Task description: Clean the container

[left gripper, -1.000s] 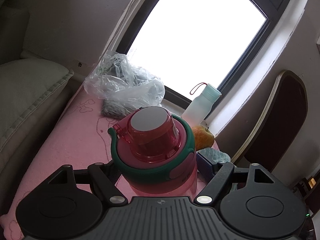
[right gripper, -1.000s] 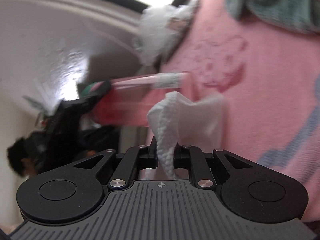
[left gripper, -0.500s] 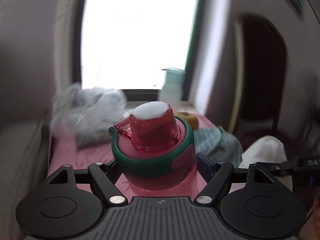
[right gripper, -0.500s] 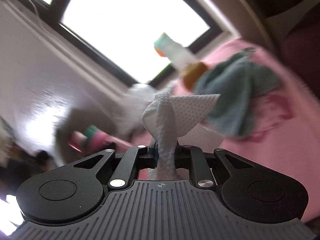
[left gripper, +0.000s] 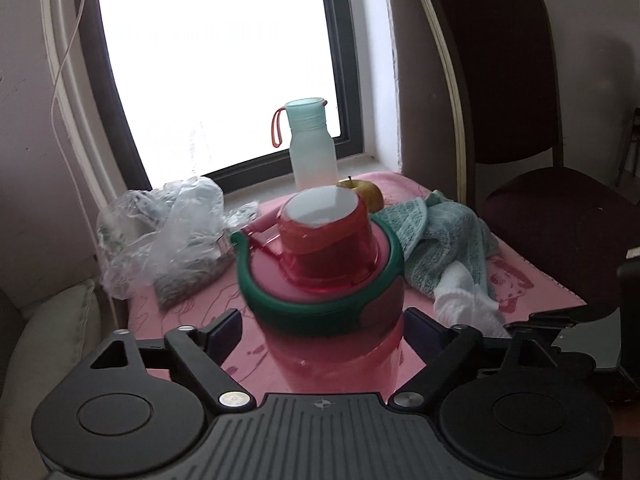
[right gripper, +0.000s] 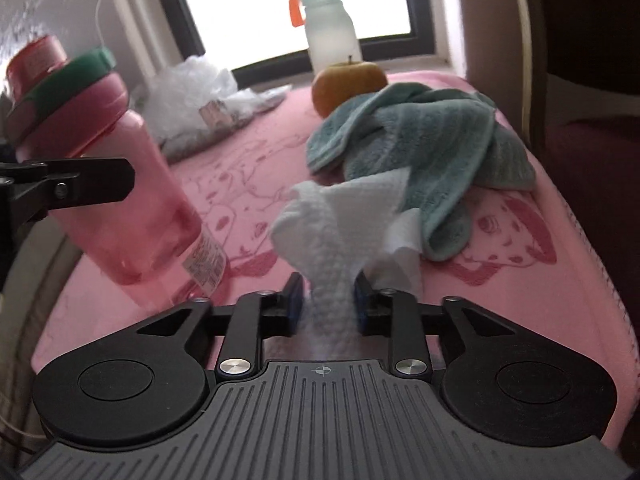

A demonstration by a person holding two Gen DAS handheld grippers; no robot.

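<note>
Pink bottle (left gripper: 332,344) base hidden by fingers, chair (left gripper: 520,80) top cut off

Big window (left gripper: 216,68) with a dark frame takes up the back wall, totally blown out white with daylight, so the room itself looks kinda dim. Pale sill (left gripper: 280,184) runs along the table's far edge. The walls (left gripper: 24,128) are plain off-white and a bit scuffed, with a thin white cord (left gripper: 60,76) hanging down left of the window. A dark maroon chair (left gripper: 520,128) with a light-trimmed back sits off the table's right edge, and a beige cushion (left gripper: 52,336) off the left edge.
</note>
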